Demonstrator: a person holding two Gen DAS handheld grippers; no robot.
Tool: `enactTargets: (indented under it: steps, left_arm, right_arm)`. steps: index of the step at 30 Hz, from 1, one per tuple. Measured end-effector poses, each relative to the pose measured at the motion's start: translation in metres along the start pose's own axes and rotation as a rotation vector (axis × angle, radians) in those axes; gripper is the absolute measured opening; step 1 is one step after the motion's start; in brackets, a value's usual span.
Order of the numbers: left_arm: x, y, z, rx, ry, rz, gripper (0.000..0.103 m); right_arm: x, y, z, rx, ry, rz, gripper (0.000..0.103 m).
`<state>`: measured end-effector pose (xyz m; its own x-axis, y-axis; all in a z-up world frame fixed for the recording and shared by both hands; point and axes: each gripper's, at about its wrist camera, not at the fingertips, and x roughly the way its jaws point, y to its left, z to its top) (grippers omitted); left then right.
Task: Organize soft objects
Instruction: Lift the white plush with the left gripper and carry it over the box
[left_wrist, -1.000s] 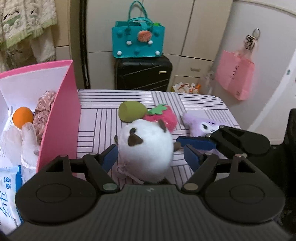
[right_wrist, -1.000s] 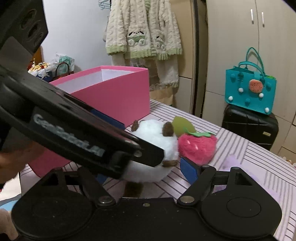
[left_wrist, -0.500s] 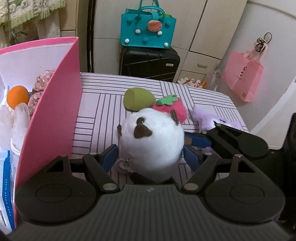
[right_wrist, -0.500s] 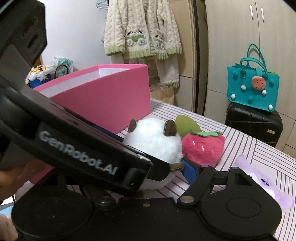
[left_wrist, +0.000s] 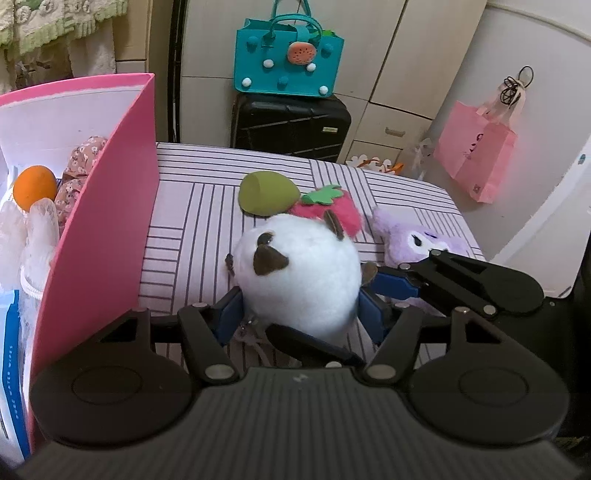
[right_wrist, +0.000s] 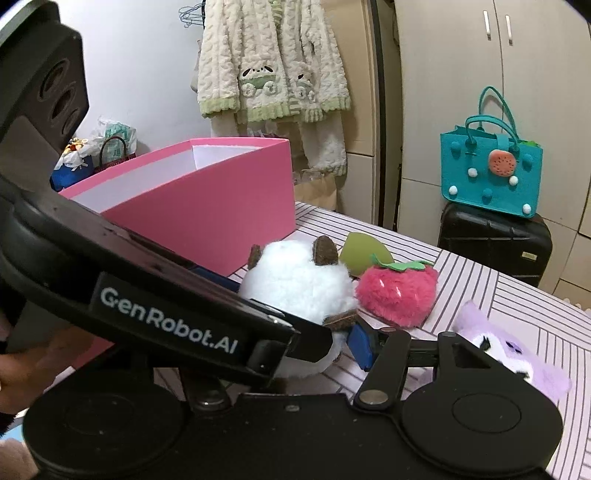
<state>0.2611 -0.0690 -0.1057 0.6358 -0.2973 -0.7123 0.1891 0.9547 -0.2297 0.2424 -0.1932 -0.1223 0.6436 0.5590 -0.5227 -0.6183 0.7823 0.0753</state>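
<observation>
Two grippers are working on one white plush ball (left_wrist: 299, 273) on the striped table (left_wrist: 192, 236). The left gripper (left_wrist: 300, 310) is closing, and its blue pads (left_wrist: 229, 314) are pressing into the ball's lower sides. The right gripper (right_wrist: 321, 332) is also closing around the same ball; its one visible blue pad (right_wrist: 360, 345) is sitting against the fur, while the left gripper's black body is hiding the other side, so I cannot tell whether it is gripping. Just behind the ball a pink strawberry plush (right_wrist: 397, 295) is lying against a green sponge (left_wrist: 264, 197), and a purple plush (left_wrist: 417, 245) is resting to the right beside the right gripper. Left of the ball, a pink box (left_wrist: 110, 229) is standing open with an orange ball (left_wrist: 35, 186) and floral fabric (left_wrist: 79, 166) inside.
</observation>
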Motion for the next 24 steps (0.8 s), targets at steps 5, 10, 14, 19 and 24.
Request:
enactTargets:
  steps: [5,10,14,19,24]
  left_arm:
    - [-0.011,-0.004,-0.006,0.010,-0.001,-0.026,0.065]
    - [-0.026,-0.012,-0.014,0.030,-0.013,-0.038,0.064]
    - [-0.039,-0.017,-0.019,0.052,-0.021,-0.048,0.064]
    - [-0.058,-0.019,-0.025,0.066,-0.022,-0.069,0.064]
    - [-0.082,-0.023,-0.032,0.104,-0.048,-0.074,0.064]
  right_arm:
    - [-0.015,0.008,-0.003,0.017,-0.012,-0.012,0.065]
    - [-0.032,0.018,-0.006,0.020,-0.025,-0.026,0.065]
    - [-0.045,0.030,-0.007,-0.007,-0.034,-0.047,0.065]
    - [-0.062,0.047,-0.005,-0.046,-0.048,-0.066,0.065]
    - [-0.084,0.069,-0.002,-0.106,-0.090,-0.086,0.065]
